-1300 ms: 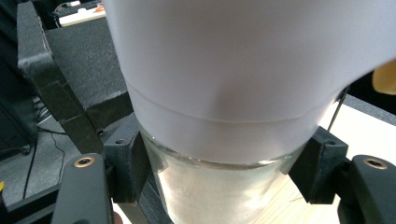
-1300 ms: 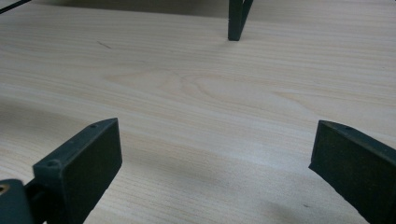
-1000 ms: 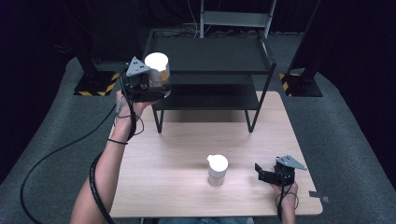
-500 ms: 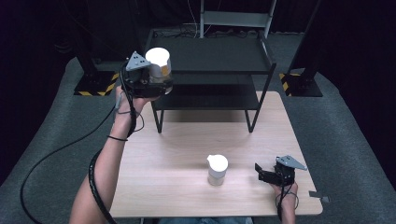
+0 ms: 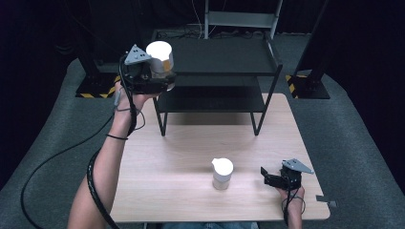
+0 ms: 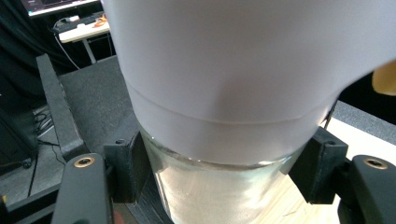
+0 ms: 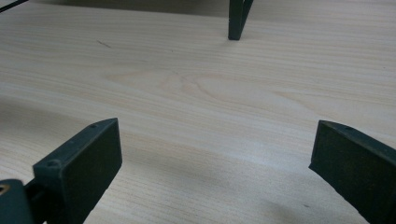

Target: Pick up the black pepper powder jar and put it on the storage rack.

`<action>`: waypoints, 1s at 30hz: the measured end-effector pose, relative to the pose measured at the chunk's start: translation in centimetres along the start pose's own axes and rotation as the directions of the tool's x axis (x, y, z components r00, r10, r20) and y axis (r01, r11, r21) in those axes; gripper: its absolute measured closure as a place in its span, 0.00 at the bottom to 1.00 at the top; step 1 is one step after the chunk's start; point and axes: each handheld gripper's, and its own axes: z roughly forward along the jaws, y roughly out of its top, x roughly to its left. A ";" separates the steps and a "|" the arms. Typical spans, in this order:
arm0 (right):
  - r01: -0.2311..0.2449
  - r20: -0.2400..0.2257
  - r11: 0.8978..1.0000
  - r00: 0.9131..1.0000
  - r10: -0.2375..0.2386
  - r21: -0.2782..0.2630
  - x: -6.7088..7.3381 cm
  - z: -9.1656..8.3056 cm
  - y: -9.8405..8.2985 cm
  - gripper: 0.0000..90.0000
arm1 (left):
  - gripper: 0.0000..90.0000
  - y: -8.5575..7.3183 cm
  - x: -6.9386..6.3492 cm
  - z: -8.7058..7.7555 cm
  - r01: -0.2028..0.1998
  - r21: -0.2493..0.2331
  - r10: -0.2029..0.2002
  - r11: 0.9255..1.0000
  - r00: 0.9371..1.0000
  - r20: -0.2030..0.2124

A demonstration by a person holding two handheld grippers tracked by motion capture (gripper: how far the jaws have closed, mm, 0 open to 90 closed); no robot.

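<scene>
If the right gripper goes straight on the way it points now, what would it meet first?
Probably the black shelf rack's leg, straight ahead in the right gripper view. The right gripper is open with bare wooden table between its jaws. The white-lidded jar appears to stand off that line, though depth is unclear.

No readable text, label, brand or number on anything in view. Jar in the left gripper: white lid plain; a small orange patch on its side, too blurred to tell whether it bears print. Second jar on the table: no marking seen. Yellow-black hazard stripes on the stand bases, a sign without words
</scene>
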 end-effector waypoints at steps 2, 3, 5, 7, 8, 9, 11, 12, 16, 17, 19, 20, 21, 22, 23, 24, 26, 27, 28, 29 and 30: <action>0.002 -0.002 1.000 1.000 -0.002 0.000 -0.1 0.0 0.0 0.01 | 0.34 0.2 0.0 0.0 0.001 -0.005 -0.001 1.000 1.000 -0.002; 0.000 -0.003 1.000 1.000 0.000 0.000 -0.1 0.0 0.0 0.01 | 0.34 0.3 0.1 0.0 0.004 -0.007 -0.004 1.000 1.000 -0.003; 0.003 -0.002 1.000 1.000 -0.003 0.001 0.0 0.0 0.0 0.01 | 0.34 0.6 0.1 0.0 0.008 -0.010 -0.008 1.000 1.000 -0.006; 0.004 -0.003 1.000 1.000 -0.004 0.003 0.0 0.1 0.1 0.01 | 0.34 0.9 0.2 0.0 0.007 -0.007 -0.007 1.000 1.000 -0.012; 0.004 -0.003 1.000 1.000 -0.004 0.003 -0.1 0.1 0.1 0.01 | 0.34 1.1 0.3 0.0 0.008 -0.008 -0.008 1.000 1.000 -0.015; 0.003 -0.003 1.000 1.000 -0.003 0.002 -0.1 0.0 0.0 0.01 | 0.34 1.2 0.3 0.0 0.010 -0.009 -0.010 1.000 1.000 -0.016; 0.000 -0.003 1.000 1.000 0.000 0.000 -0.1 0.0 0.0 0.01 | 0.34 1.5 0.4 0.2 0.010 -0.006 -0.010 1.000 1.000 -0.022; 0.000 -0.002 1.000 1.000 0.000 0.000 0.0 0.0 0.0 0.01 | 0.34 1.7 0.4 0.2 0.012 -0.005 -0.012 1.000 1.000 -0.023; -0.001 -0.004 1.000 1.000 0.001 0.000 -0.1 0.0 0.0 0.01 | 0.34 2.2 0.6 0.6 0.017 -0.001 -0.017 1.000 0.999 -0.030; -0.002 -0.004 1.000 1.000 0.002 0.001 -0.1 0.0 0.0 0.01 | 0.34 2.3 0.6 0.7 0.021 -0.002 -0.021 1.000 0.999 -0.028; 0.000 -0.004 1.000 1.000 0.000 0.001 -0.1 0.0 0.0 0.01 | 0.34 2.6 0.7 0.9 0.032 0.001 -0.032 0.999 0.999 -0.026; 0.002 -0.003 1.000 1.000 -0.002 0.004 -0.1 0.1 0.1 0.01 | 0.34 2.8 0.7 1.0 0.031 0.003 -0.031 0.999 0.999 -0.026; 0.001 -0.004 1.000 1.000 -0.001 0.006 -0.1 0.1 0.1 0.01 | 0.34 2.9 0.7 1.1 0.030 0.005 -0.030 1.000 0.999 -0.029; 0.004 -0.003 1.000 1.000 -0.004 0.003 -0.1 0.0 0.1 0.01 | 0.34 3.1 0.7 1.2 0.029 0.007 -0.029 1.000 0.999 -0.031; 0.002 -0.003 1.000 1.000 -0.002 0.000 -0.1 0.0 0.0 0.01 | 0.34 3.2 0.7 1.3 0.029 0.007 -0.029 1.000 0.999 -0.030; -0.002 -0.002 1.000 1.000 0.002 0.000 -0.1 0.0 0.0 0.01 | 0.34 3.3 0.7 1.5 0.030 0.006 -0.030 1.000 0.999 -0.030; -0.002 -0.002 1.000 1.000 0.002 0.001 -0.1 0.0 0.0 0.01 | 0.34 3.7 0.7 1.7 0.027 0.014 -0.027 1.000 0.999 -0.037; 0.001 -0.003 1.000 1.000 -0.001 0.000 -0.1 0.0 0.0 0.01 | 0.34 3.8 0.7 1.9 0.027 0.017 -0.026 1.000 0.999 -0.041; 0.000 -0.004 1.000 1.000 0.000 0.000 -0.1 0.0 0.0 0.01 | 0.34 4.0 0.7 2.0 0.028 0.020 -0.027 0.999 0.999 -0.043; -0.003 -0.005 1.000 1.000 0.003 0.000 -0.1 0.0 0.0 0.01 | 0.34 4.0 0.8 2.1 0.031 0.021 -0.030 0.999 0.999 -0.043; -0.002 -0.004 1.000 1.000 0.002 0.000 -0.1 0.0 0.0 0.01 | 0.34 4.2 0.8 2.2 0.036 0.026 -0.035 0.999 0.998 -0.045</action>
